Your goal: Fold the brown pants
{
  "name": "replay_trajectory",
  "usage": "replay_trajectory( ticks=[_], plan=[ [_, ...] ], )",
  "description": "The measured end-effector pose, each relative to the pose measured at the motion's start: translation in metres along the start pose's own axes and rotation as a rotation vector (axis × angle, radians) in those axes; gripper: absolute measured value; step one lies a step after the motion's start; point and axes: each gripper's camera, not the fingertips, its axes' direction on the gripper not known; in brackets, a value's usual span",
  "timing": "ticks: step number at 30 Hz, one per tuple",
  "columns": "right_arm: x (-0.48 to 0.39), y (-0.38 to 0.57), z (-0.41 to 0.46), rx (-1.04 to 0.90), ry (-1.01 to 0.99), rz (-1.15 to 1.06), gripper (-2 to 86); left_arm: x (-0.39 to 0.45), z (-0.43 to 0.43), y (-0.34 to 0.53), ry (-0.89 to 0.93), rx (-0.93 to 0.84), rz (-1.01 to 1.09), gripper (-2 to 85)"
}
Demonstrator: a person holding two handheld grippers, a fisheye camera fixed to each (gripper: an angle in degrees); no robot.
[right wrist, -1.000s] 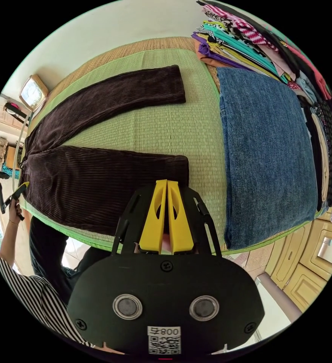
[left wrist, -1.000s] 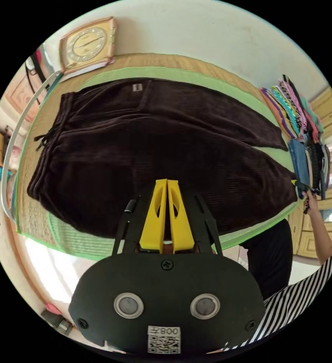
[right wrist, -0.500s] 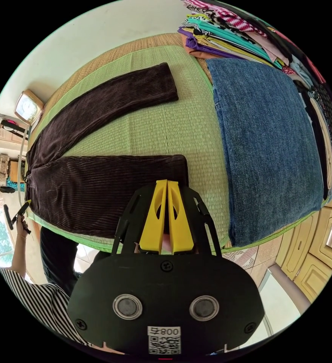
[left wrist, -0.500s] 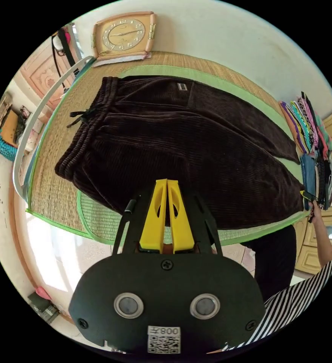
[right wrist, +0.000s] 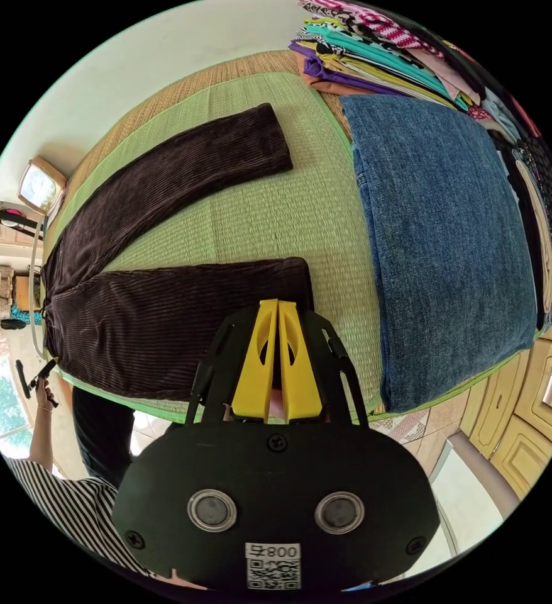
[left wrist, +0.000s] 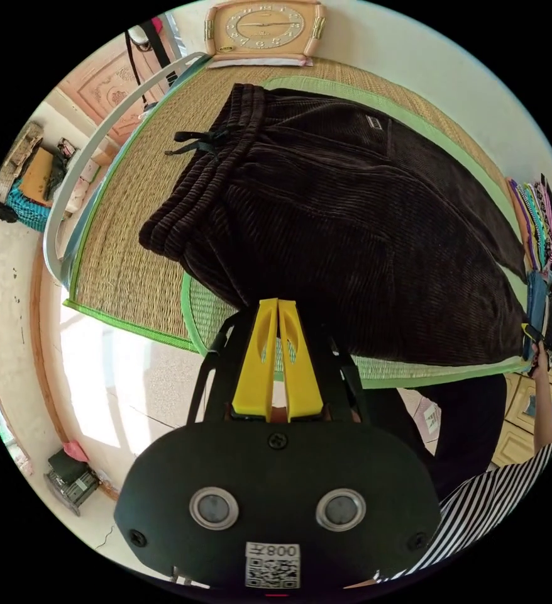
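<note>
The brown corduroy pants (left wrist: 351, 226) lie flat on a green-edged straw mat (left wrist: 125, 270), with the drawstring waistband (left wrist: 207, 182) at the left end. My left gripper (left wrist: 278, 303) is shut with nothing in it, hovering over the mat's near edge by the waist corner. In the right gripper view the two legs spread apart, the near leg (right wrist: 182, 314) and the far leg (right wrist: 182, 176). My right gripper (right wrist: 278, 303) is shut and empty, just before the near leg's hem. The other gripper shows small at far right (left wrist: 530, 330) and at far left (right wrist: 37, 377).
A folded blue denim piece (right wrist: 446, 251) lies on the mat right of the legs, beside a stack of folded clothes (right wrist: 402, 56). A clock (left wrist: 263, 28) leans on the wall behind the waistband. A white curved rail (left wrist: 93, 151) borders the mat. Yellow cabinets (right wrist: 534, 415) stand nearby.
The left gripper's camera has swung toward the waistband end and back over the mat's near edge. The right view has barely shifted. The pants lie as before and both grippers stay shut.
</note>
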Motion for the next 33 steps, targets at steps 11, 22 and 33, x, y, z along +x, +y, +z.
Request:
replay_trajectory(
  ticks=[11,22,33],
  plan=[
    [0.002,0.026,0.004,0.060,-0.003,-0.008,0.1,0.030,0.010,-0.010,0.145,0.170,0.008,1.3],
    [-0.014,0.006,-0.016,0.320,-0.018,-0.070,9.4,0.354,0.036,-0.129,0.579,0.331,0.802,8.5],
    [0.028,-0.030,0.032,0.320,-0.061,0.003,8.3,0.673,0.133,-0.203,0.472,0.242,1.069,10.8]
  ],
)
